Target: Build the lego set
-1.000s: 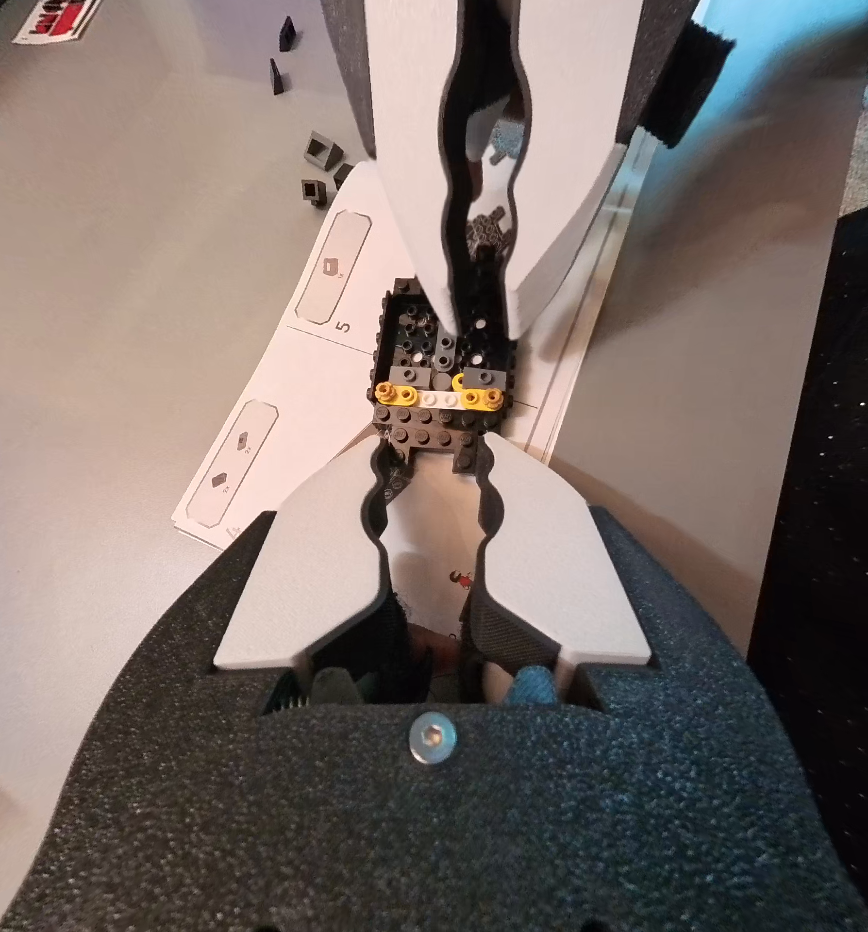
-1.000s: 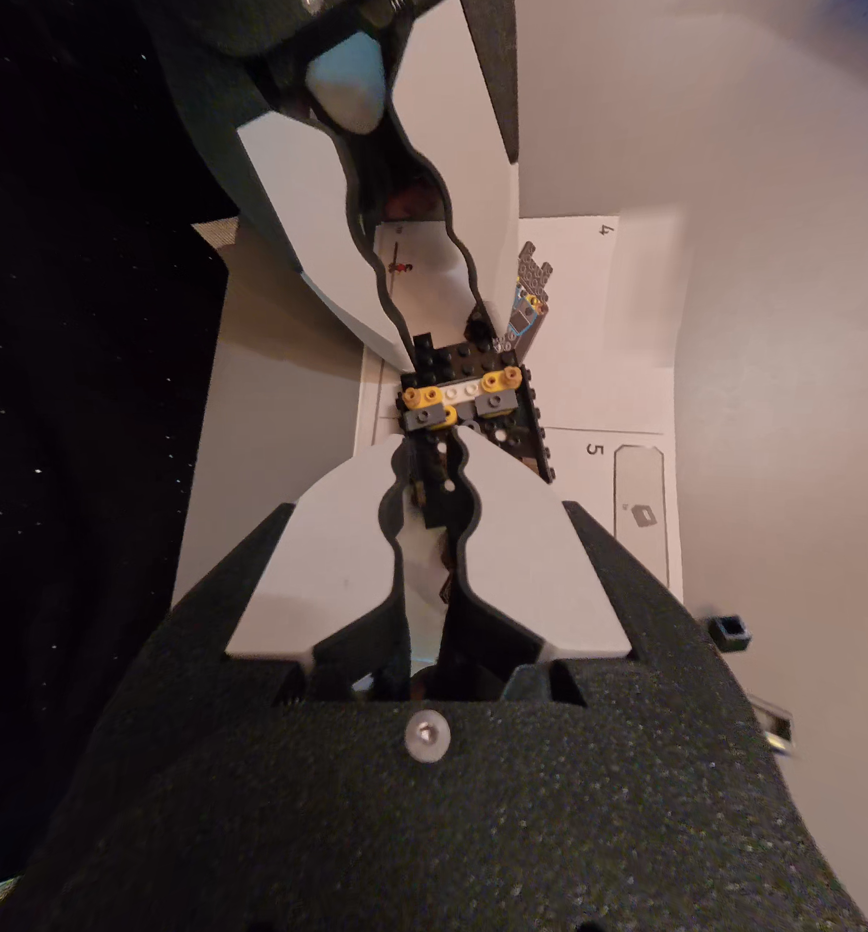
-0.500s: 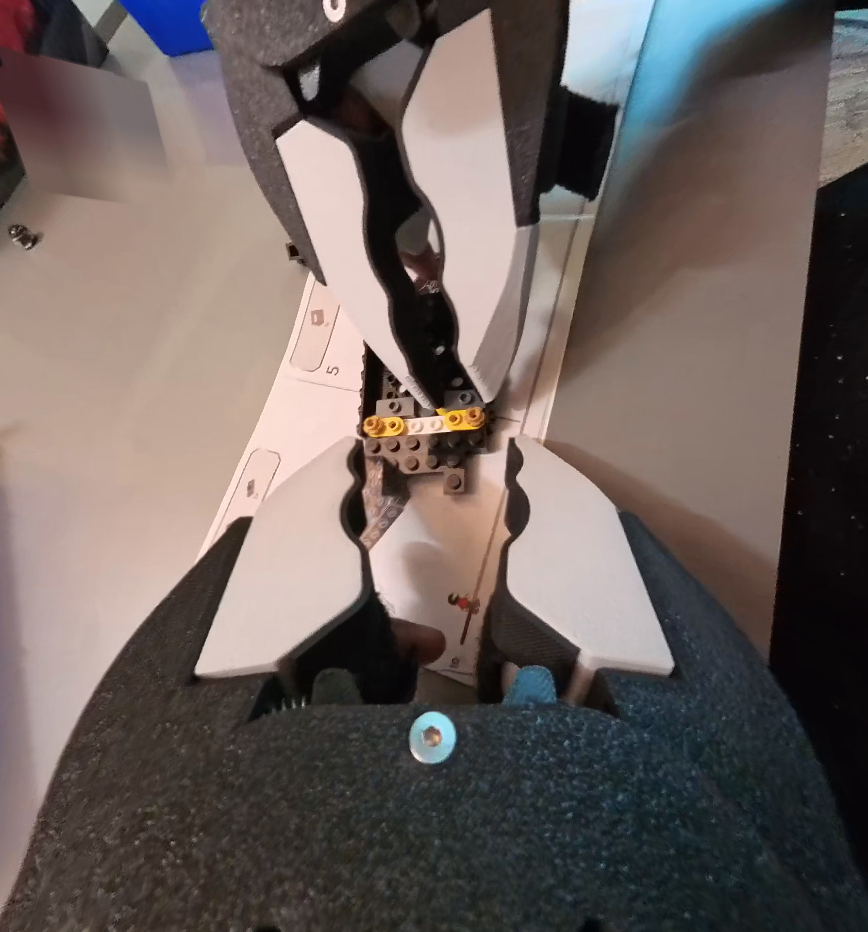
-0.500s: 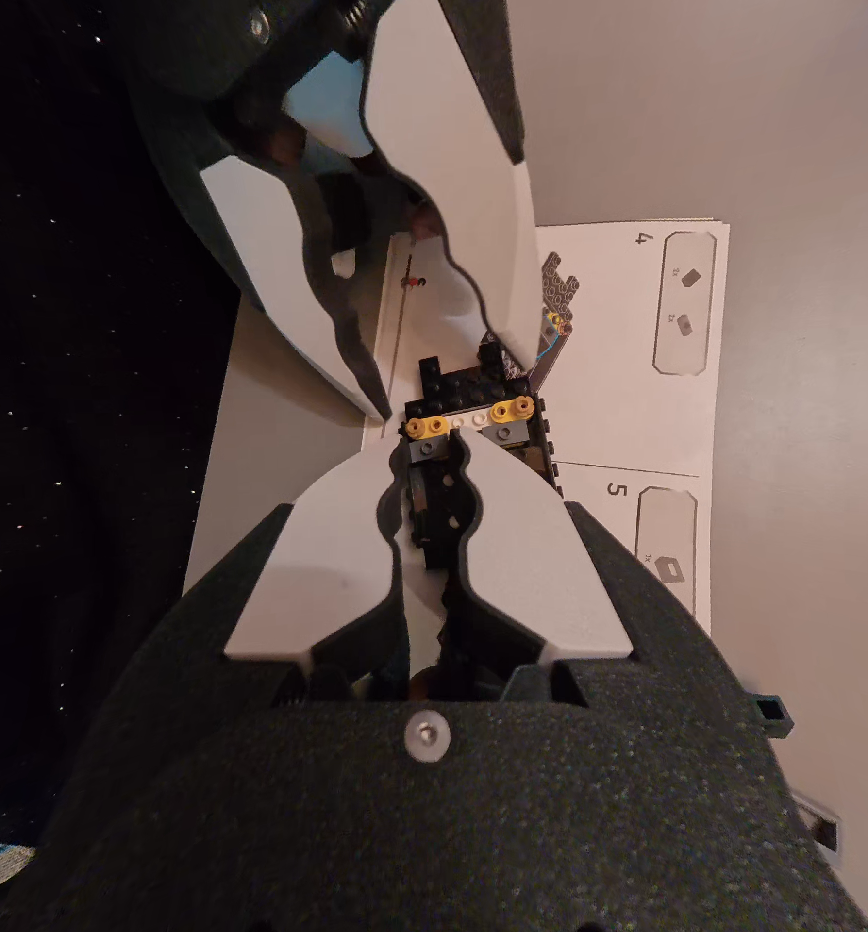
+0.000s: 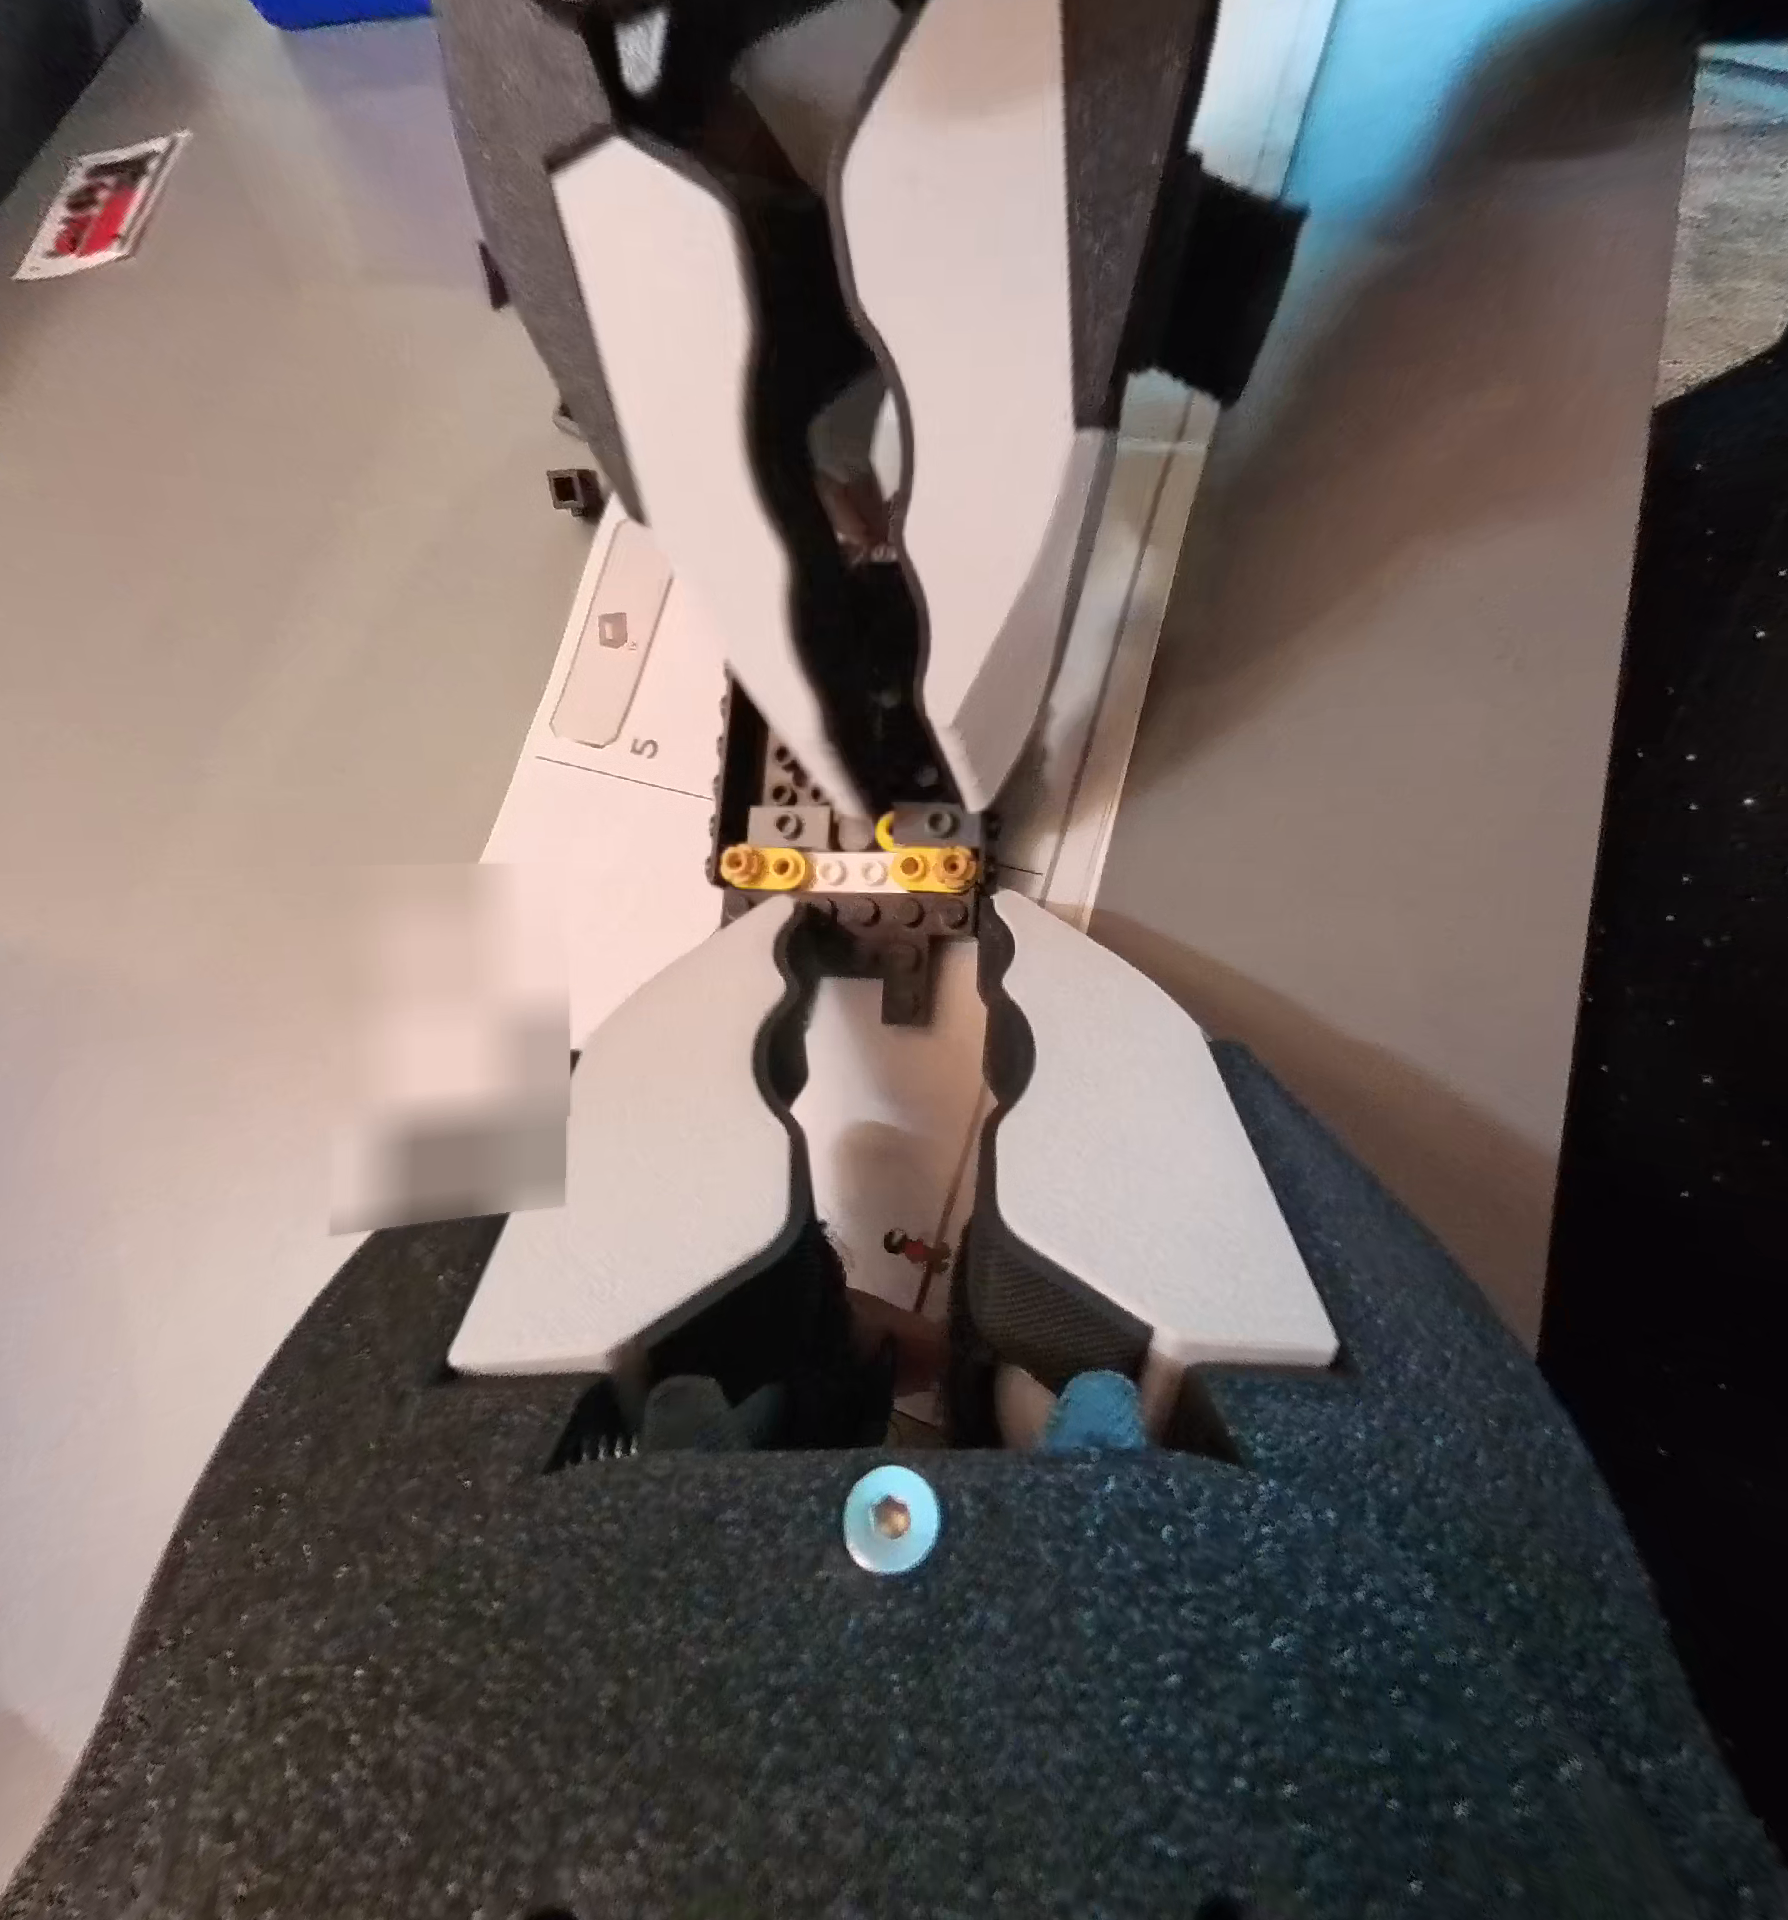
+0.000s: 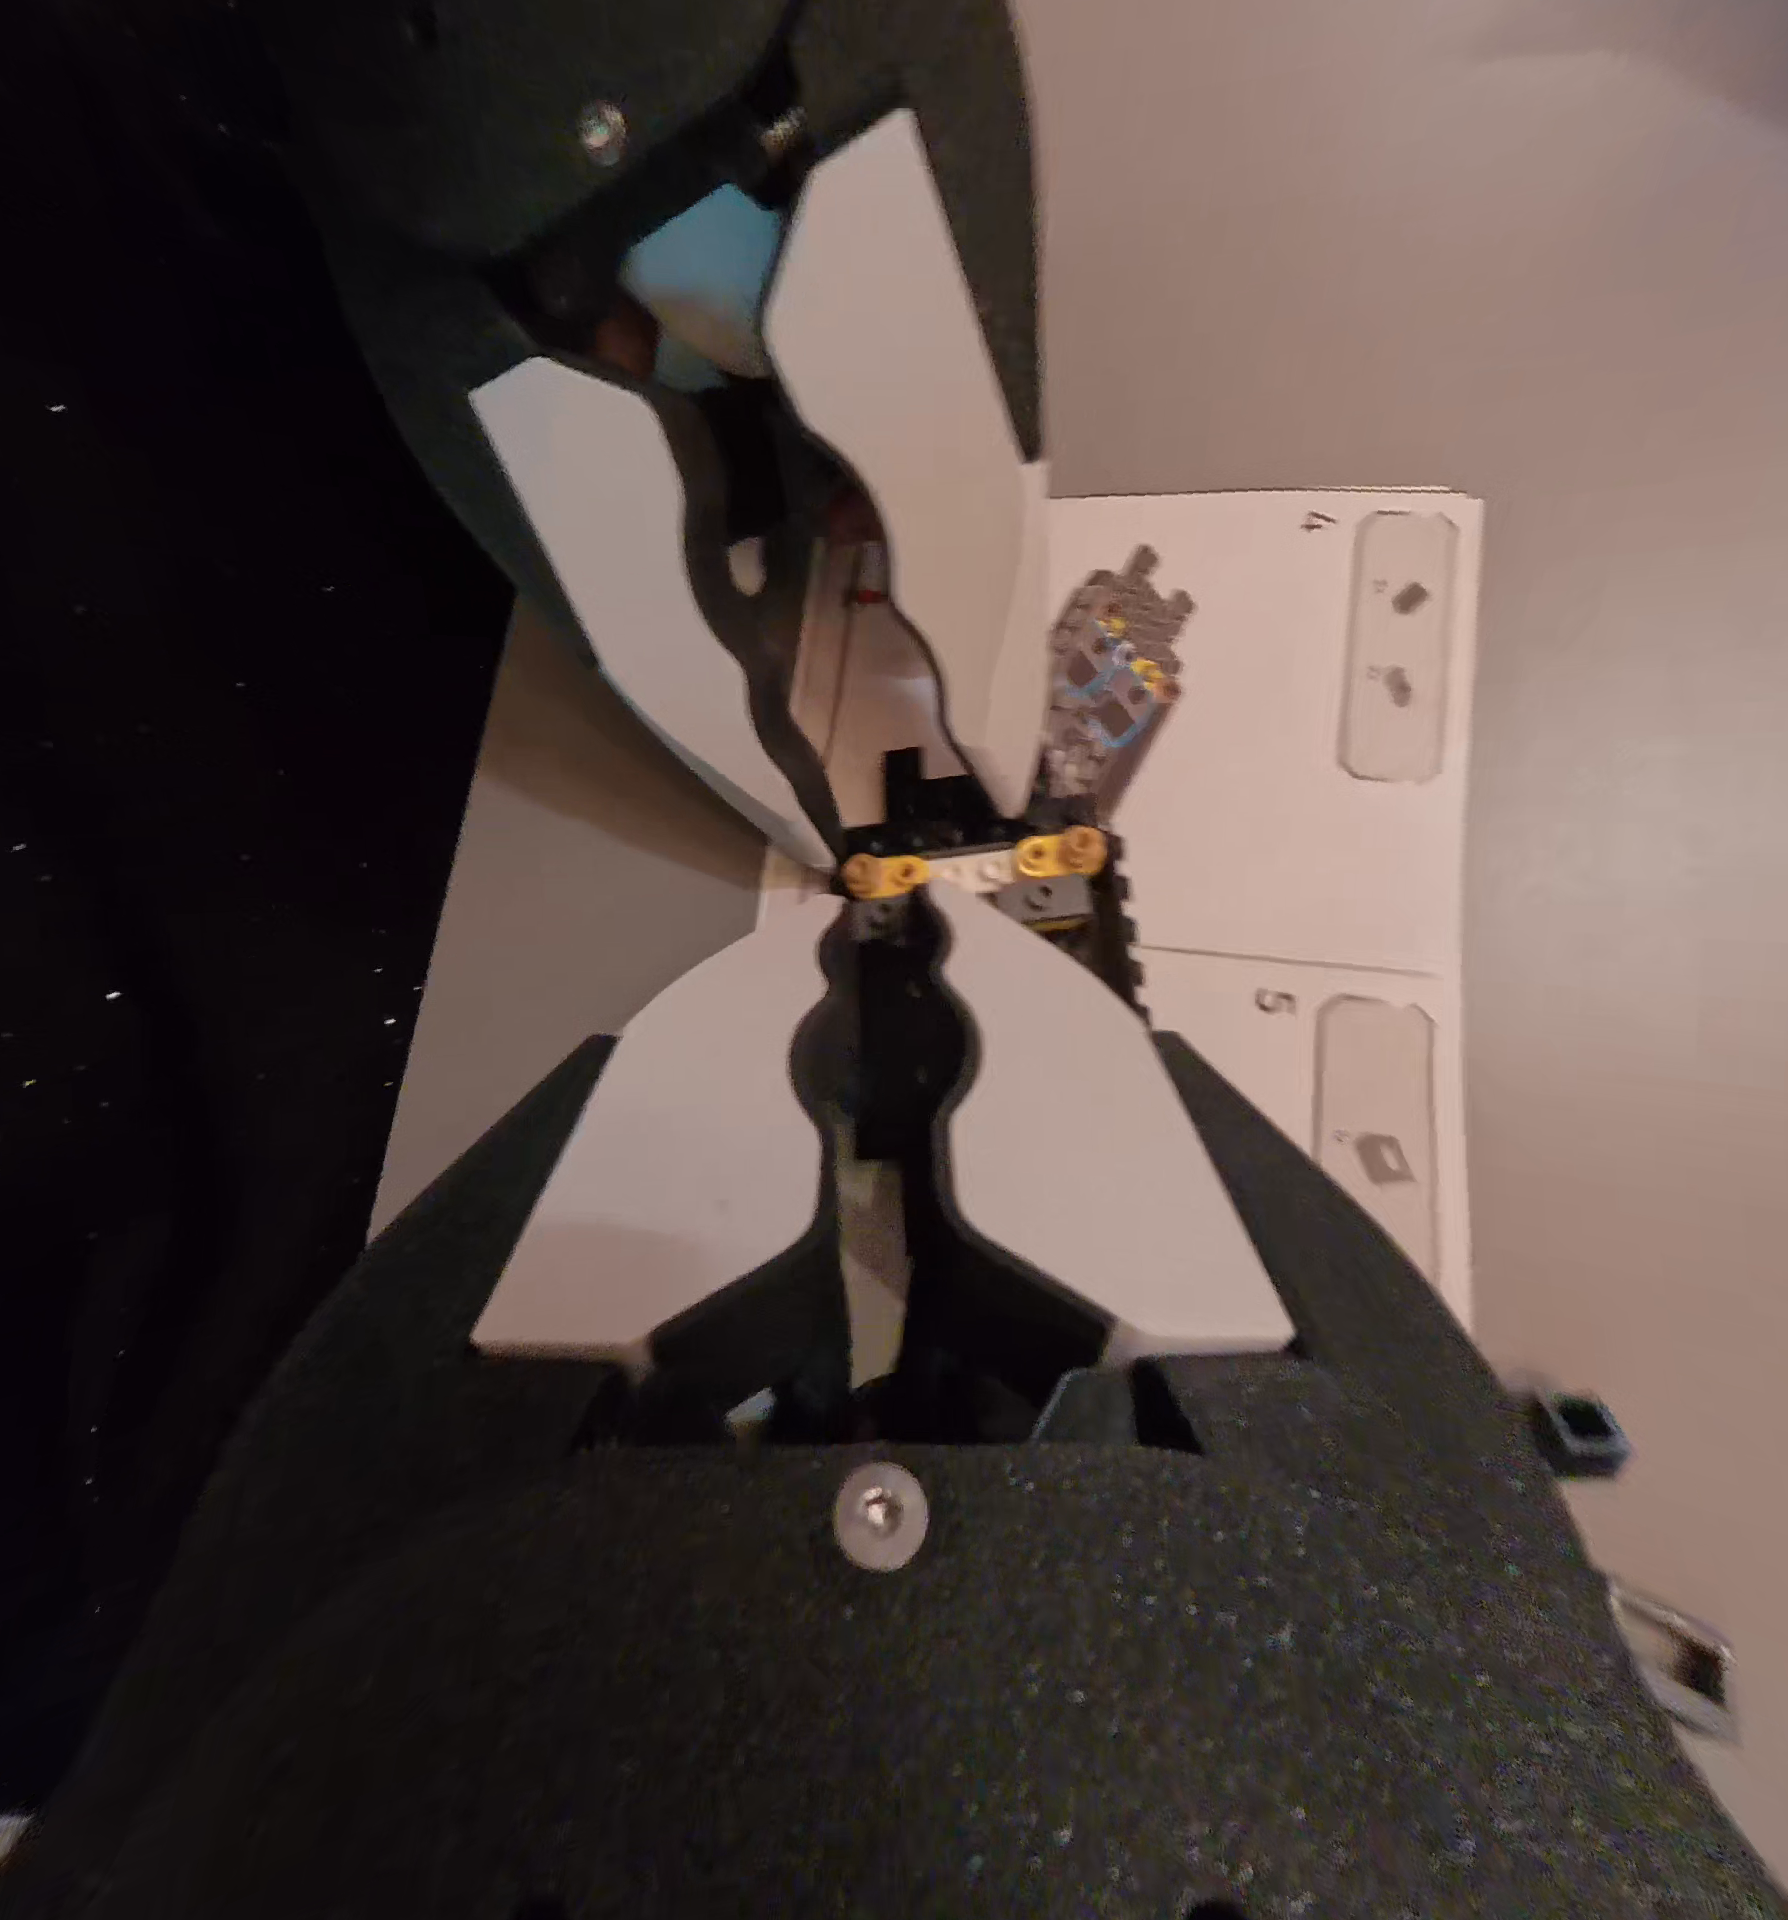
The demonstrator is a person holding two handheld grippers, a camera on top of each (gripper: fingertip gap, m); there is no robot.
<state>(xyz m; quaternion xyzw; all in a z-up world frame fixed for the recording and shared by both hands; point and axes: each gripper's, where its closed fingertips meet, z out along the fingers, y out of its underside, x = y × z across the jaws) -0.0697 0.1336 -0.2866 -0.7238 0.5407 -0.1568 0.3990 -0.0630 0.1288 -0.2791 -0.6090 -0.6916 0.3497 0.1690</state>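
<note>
Centrally, the studded black lego model (image 5: 854, 883), crossed by a yellow-and-white strip, sits on the paper instruction sheet (image 6: 1274, 862) on the smooth grey table (image 5: 194, 623). Facing each other, the left gripper (image 5: 890, 920) brackets its near end with fingers moderately apart, while the right gripper (image 6: 895, 914) pinches the model's far part with narrow, wavy-edged white fingers.

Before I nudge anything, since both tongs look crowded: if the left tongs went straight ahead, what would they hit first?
The black lego build, which already sits between the left tongs' tips. Just beyond it, the right tongs point back from the opposite side, though depth there is unclear.
</note>
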